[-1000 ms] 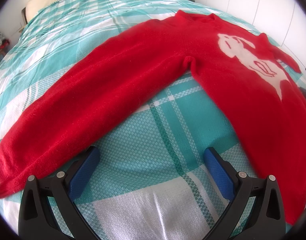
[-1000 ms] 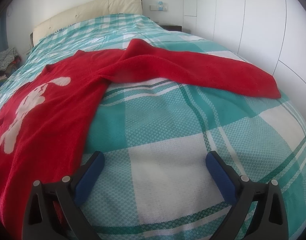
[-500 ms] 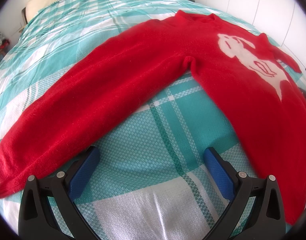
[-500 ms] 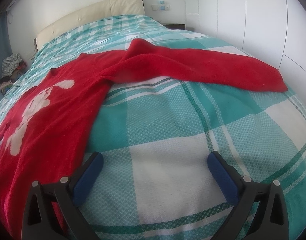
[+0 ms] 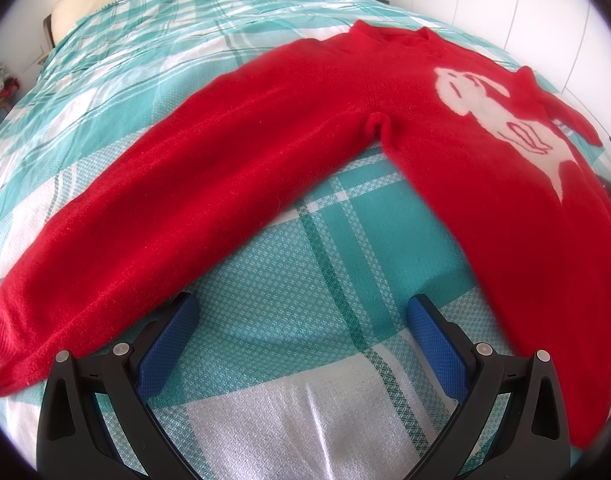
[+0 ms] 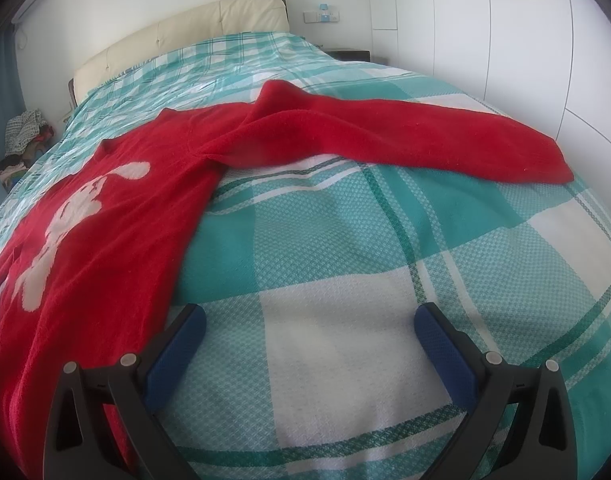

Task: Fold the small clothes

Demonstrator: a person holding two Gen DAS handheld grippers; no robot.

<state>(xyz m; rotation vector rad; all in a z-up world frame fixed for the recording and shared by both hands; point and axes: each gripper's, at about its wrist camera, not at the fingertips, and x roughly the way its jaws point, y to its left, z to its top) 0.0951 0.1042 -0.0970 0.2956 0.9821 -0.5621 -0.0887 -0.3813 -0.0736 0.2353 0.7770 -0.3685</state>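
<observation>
I am holding both hand-held grippers, left [image 5: 301,322] and right [image 6: 310,326], spread wide and empty; the red sweater [image 5: 233,172] is lying flat and unfolded on the bed [image 6: 345,344].

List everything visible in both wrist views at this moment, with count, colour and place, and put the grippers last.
sweater: one, red with a white figure on the chest, spread flat on the bed, both sleeves out to the sides
bedspread: one, teal and white plaid, covering the bed
headboard: one, cream, padded, at the far end of the bed
wardrobe doors: white, along the wall on the right of the right wrist view
clothes pile: one, mixed colours, beside the bed at far left
wall switch panel: one, white and blue, near the headboard
left gripper: black with blue pads, open, empty
right gripper: black with blue pads, open, empty
</observation>
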